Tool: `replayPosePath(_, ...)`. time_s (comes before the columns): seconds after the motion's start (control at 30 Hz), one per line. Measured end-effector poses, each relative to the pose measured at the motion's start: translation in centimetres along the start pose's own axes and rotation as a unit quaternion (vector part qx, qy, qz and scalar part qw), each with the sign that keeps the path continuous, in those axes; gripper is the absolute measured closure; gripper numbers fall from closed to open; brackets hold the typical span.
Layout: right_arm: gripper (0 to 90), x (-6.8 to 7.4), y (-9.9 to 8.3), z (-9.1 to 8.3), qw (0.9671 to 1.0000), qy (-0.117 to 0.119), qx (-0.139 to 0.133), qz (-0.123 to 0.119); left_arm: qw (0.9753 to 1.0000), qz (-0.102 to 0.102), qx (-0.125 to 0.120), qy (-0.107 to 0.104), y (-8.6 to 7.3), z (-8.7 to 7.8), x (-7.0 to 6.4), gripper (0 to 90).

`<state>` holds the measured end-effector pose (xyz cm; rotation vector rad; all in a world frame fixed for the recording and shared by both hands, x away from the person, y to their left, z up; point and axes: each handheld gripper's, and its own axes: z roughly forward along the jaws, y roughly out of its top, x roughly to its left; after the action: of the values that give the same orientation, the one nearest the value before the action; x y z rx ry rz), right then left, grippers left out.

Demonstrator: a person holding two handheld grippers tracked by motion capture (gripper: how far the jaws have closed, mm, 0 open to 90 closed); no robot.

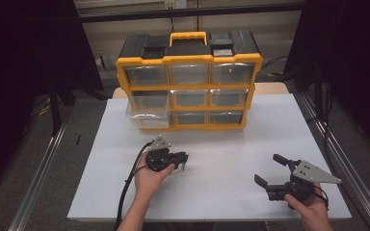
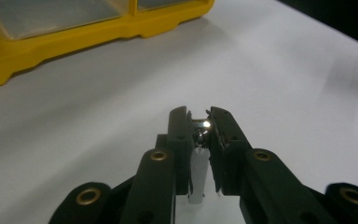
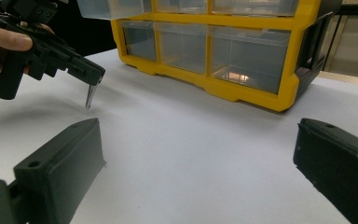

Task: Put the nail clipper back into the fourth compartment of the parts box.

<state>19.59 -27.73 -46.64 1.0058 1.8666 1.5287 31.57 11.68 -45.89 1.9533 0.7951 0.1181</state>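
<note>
My left gripper hovers over the middle of the white table, shut on a small metal screw. The screw's shiny head sits between the jaw tips and its shaft hangs down. In the right gripper view the left gripper is at upper left, held by a hand, with the screw pointing down just above the table. My right gripper is at the front right, open with nothing between its wide-apart jaws.
A yellow and black drawer organizer with clear drawers stands at the back of the table. A lower-left drawer is pulled partly out. The organizer's base lies just beyond the left gripper. Dark frames flank the table.
</note>
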Motion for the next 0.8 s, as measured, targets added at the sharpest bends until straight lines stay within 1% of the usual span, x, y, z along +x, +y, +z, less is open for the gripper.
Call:
replayPosePath(0.03, 1.0, 0.0, 0.0, 0.0, 1.0, 0.0, 0.0, 0.0, 1.0, 0.001, -0.003, 0.001, 0.0, -0.1, 0.0, 79.7)
replayPosePath(0.1, 1.0, 0.0, 0.0, 0.0, 1.0, -0.001, 0.001, 0.001, 0.9998, -0.009, -0.017, -0.002, 0.1, -0.2, -0.1, 79.7)
replayPosePath(0.13, 1.0, 0.0, 0.0, 0.0, 1.0, 0.001, 0.0, -0.001, 0.9994, -0.016, -0.029, -0.01, 0.3, -0.3, -0.1, 79.7)
replayPosePath(0.17, 1.0, 0.0, 0.0, 0.0, 1.0, 0.001, 0.0, -0.001, 0.9994, -0.016, -0.029, -0.01, 0.3, -0.3, -0.1, 79.6)
replayPosePath(0.2, 1.0, 0.1, 0.0, 0.0, 1.0, 0.001, -0.001, -0.001, 0.9994, -0.014, -0.031, -0.004, 0.4, -0.5, -0.1, 79.6)
replayPosePath(0.23, 1.0, 0.1, 0.0, 0.0, 1.0, 0.001, -0.001, -0.001, 0.9992, -0.015, -0.037, -0.008, 0.4, -0.6, -0.1, 79.6)
replayPosePath(0.27, 1.0, 0.1, 0.0, 0.0, 1.0, 0.001, 0.0, -0.001, 0.9991, -0.017, -0.039, -0.002, 0.5, -0.7, -0.1, 79.7)
replayPosePath(0.3, 1.0, 0.1, 0.0, 0.0, 1.0, 0.001, 0.0, -0.001, 0.9989, -0.018, -0.043, -0.006, 0.5, -0.8, -0.1, 79.7)
replayPosePath(0.33, 1.0, 0.0, 0.0, 0.0, 1.0, 0.001, -0.001, -0.001, 0.9984, -0.022, -0.051, -0.01, 0.6, -0.9, 0.0, 79.6)
replayPosePath(0.37, 1.0, 0.0, 0.0, 0.0, 1.0, 0.001, -0.001, -0.001, 0.998, -0.025, -0.058, -0.007, 0.7, -1.2, 0.0, 79.6)
replayPosePath(0.4, 1.0, 0.0, 0.0, 0.0, 1.0, 0.001, -0.001, -0.001, 0.998, -0.025, -0.058, -0.007, 0.7, -1.2, 0.0, 79.6)
replayPosePath(0.47, 1.0, 0.0, 0.0, 0.0, 1.0, 0.001, -0.001, -0.001, 0.9967, -0.032, -0.074, -0.014, 0.9, -1.5, 0.0, 79.6)
replayPosePath(0.5, 1.0, 0.0, 0.0, 0.1, 1.0, 0.001, -0.001, -0.001, 0.9966, -0.027, -0.077, -0.012, 1.1, -1.7, 0.0, 79.7)
replayPosePath(0.53, 1.0, 0.0, 0.0, 0.1, 1.0, 0.001, -0.001, -0.001, 0.9967, -0.028, -0.076, -0.005, 1.2, -1.8, -0.1, 79.7)
replayPosePath(0.57, 1.0, 0.0, 0.0, 0.1, 1.0, 0.001, -0.001, -0.002, 0.9965, -0.023, -0.08, -0.012, 1.4, -1.9, 0.0, 79.6)
replayPosePath(0.63, 1.0, 0.1, 0.0, 0.1, 1.0, 0.001, 0.0, -0.002, 0.9959, -0.023, -0.087, -0.009, 1.6, -2.2, -0.1, 79.6)
replayPosePath(0.67, 1.0, 0.0, 0.0, 0.1, 1.0, 0.0, -0.001, -0.002, 0.9954, -0.026, -0.092, -0.008, 1.8, -2.3, -0.2, 79.7)
replayPosePath(0.73, 1.0, 0.0, 0.0, 0.1, 1.0, 0.001, -0.001, -0.001, 0.9954, -0.022, -0.093, -0.008, 2.1, -2.5, -0.1, 79.6)
replayPosePath(0.8, 1.0, 0.0, 0.0, 0.1, 1.0, 0.0, -0.002, 0.0, 0.9946, -0.024, -0.101, -0.006, 2.6, -2.9, -0.2, 79.6)
